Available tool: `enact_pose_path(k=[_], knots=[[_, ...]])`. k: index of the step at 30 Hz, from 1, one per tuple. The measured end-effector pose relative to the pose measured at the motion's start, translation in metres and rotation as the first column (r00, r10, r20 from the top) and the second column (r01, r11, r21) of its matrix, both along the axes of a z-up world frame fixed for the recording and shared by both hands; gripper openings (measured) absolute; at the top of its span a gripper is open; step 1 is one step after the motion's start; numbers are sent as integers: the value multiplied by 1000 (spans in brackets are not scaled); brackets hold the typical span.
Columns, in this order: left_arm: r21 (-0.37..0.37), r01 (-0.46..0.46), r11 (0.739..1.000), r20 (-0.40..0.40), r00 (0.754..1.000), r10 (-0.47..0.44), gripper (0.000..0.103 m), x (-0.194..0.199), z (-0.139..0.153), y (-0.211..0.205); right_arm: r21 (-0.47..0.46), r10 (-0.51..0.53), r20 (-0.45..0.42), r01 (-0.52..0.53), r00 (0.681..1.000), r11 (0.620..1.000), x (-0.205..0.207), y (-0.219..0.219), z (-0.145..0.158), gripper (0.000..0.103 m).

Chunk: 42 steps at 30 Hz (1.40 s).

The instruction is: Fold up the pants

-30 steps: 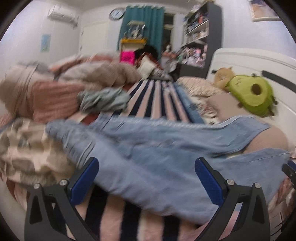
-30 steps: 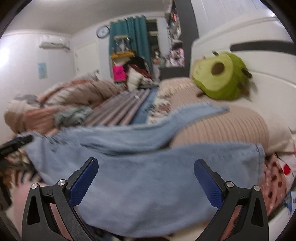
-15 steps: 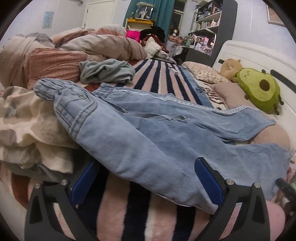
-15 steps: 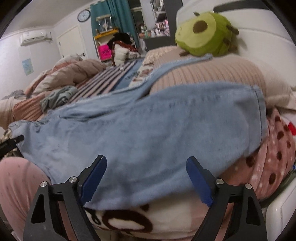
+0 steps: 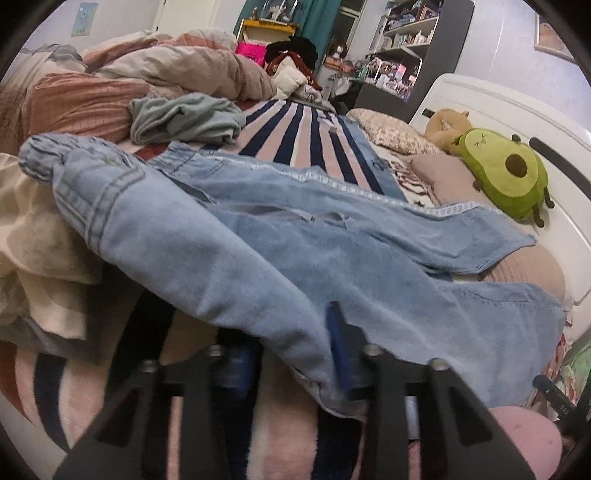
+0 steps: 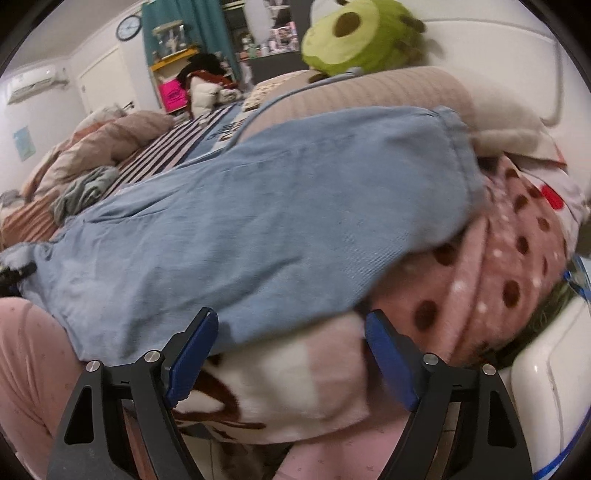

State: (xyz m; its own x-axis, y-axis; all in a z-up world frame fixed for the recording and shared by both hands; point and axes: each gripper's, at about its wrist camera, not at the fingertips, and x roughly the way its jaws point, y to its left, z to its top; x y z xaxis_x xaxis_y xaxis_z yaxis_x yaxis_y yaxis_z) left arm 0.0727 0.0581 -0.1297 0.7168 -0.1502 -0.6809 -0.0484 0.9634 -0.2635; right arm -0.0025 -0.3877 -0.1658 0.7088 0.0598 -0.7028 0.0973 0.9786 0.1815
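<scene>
Jeans (image 5: 295,254) lie spread unfolded across the striped blanket (image 5: 295,140), no fold yet made; left gripper (image 5: 291,354) has pinched their near edge, right gripper (image 6: 291,354) gapes wide at the near leg.

Left gripper (image 5: 291,354) fingertips are buried under the jeans (image 5: 332,266) hem — can't tell the grip. Right view's avocado plush (image 6: 354,33) at 12 o'clock — blurry, cropped.

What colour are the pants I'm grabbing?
Light blue denim pants, clearest in the left wrist view.
</scene>
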Motion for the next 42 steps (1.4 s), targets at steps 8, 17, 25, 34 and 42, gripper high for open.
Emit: enact_pose_path(k=[8,17,25,34,42], knots=[[-15,-7,1000,39,999,7,7,-11,9,4,79,-38,41,34,998,996,7,-16,1,70],[50,19,999,119,993,-25,6,-10,46,2,22,42,134,-45,990,999,22,-4,27,3],[146,31,989,192,980,-59,6,15,89,5,31,127,285,-142,950,989,55,-13,86,2],[224,45,973,206,974,-92,6,64,113,11,-77,180,357,-163,917,984,124,-7,132,0],[198,62,978,218,970,-106,5,67,105,11,36,259,215,-273,942,961,139,2,116,6]])
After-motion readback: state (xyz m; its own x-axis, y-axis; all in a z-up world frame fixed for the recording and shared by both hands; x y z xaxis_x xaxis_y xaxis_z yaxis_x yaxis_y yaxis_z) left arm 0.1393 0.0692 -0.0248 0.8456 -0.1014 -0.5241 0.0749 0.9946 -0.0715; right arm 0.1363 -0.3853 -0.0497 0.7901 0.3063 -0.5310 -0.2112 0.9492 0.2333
